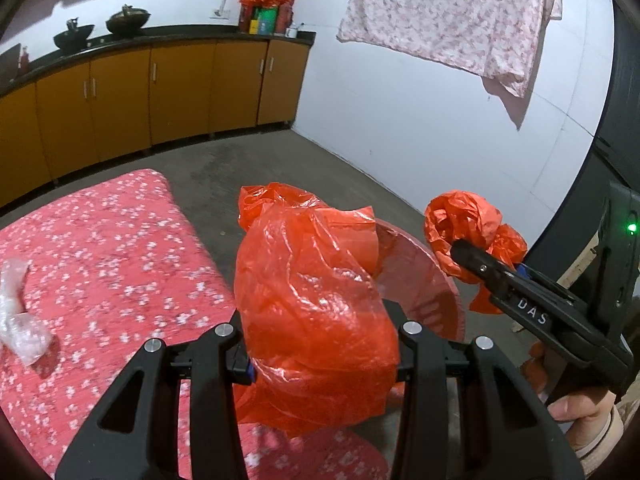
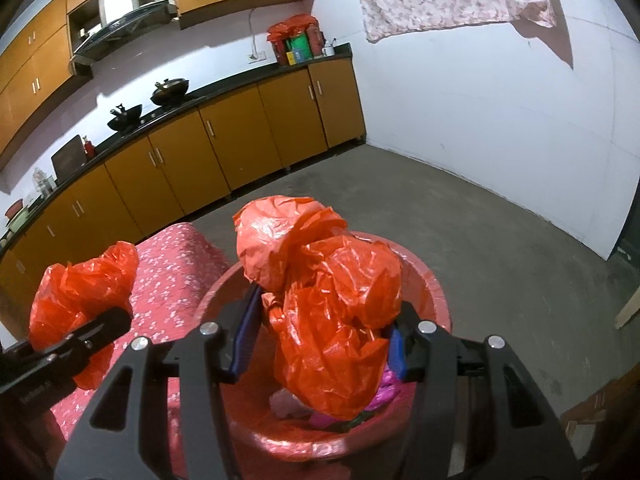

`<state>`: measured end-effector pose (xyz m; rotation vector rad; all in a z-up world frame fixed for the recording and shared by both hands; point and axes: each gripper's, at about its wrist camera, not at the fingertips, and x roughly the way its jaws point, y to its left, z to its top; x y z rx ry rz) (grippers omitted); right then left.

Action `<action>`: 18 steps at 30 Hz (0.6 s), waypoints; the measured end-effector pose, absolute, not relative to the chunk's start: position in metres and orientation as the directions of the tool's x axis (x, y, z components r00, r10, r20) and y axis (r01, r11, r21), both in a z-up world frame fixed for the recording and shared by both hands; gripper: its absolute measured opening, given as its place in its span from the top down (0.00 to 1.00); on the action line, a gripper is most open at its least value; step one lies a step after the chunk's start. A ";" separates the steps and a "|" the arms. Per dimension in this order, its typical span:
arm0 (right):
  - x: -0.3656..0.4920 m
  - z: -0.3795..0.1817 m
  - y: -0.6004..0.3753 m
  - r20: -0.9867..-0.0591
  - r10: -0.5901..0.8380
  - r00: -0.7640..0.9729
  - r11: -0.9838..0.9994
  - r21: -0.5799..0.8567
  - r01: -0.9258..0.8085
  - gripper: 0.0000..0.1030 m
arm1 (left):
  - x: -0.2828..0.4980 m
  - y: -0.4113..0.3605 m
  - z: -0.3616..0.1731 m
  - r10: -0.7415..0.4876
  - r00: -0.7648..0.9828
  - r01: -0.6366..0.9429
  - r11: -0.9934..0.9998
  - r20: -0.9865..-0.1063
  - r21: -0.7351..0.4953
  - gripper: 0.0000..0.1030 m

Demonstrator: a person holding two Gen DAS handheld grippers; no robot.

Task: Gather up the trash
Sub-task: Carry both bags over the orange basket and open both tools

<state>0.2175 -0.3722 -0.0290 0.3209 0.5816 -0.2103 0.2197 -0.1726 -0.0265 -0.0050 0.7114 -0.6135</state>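
My left gripper [image 1: 320,360] is shut on a crumpled orange-red plastic bag [image 1: 312,312], held above the edge of the table beside a red basin [image 1: 436,280]. My right gripper [image 2: 320,344] is shut on a second crumpled orange-red bag [image 2: 332,320], held over the red basin [image 2: 432,296], which holds pink and other scraps [image 2: 384,392]. In the left wrist view the right gripper [image 1: 464,252] shows at the right with its bag [image 1: 460,220]. In the right wrist view the left gripper [image 2: 116,316] shows at the left with its bag [image 2: 80,288].
A table with a pink flowered cloth [image 1: 100,260] carries a piece of clear bubble wrap [image 1: 20,320] at its left. Orange kitchen cabinets [image 1: 160,92] with woks on the counter line the far wall. A flowered sheet [image 1: 448,16] hangs on the white wall. The floor [image 2: 500,248] is bare concrete.
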 end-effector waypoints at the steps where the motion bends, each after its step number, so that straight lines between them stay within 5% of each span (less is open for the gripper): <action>1: 0.219 -0.030 -0.374 -0.569 -0.105 0.815 0.927 0.241 0.288 0.50 | 0.222 -0.178 -0.029 -0.532 0.582 0.531 0.821 -0.615 -0.209 0.60; 18: 0.230 -0.040 -0.390 -0.561 -0.105 0.821 0.902 0.294 0.317 0.50 | 0.242 -0.222 -0.049 -0.552 0.511 0.580 0.787 -0.659 -0.209 0.60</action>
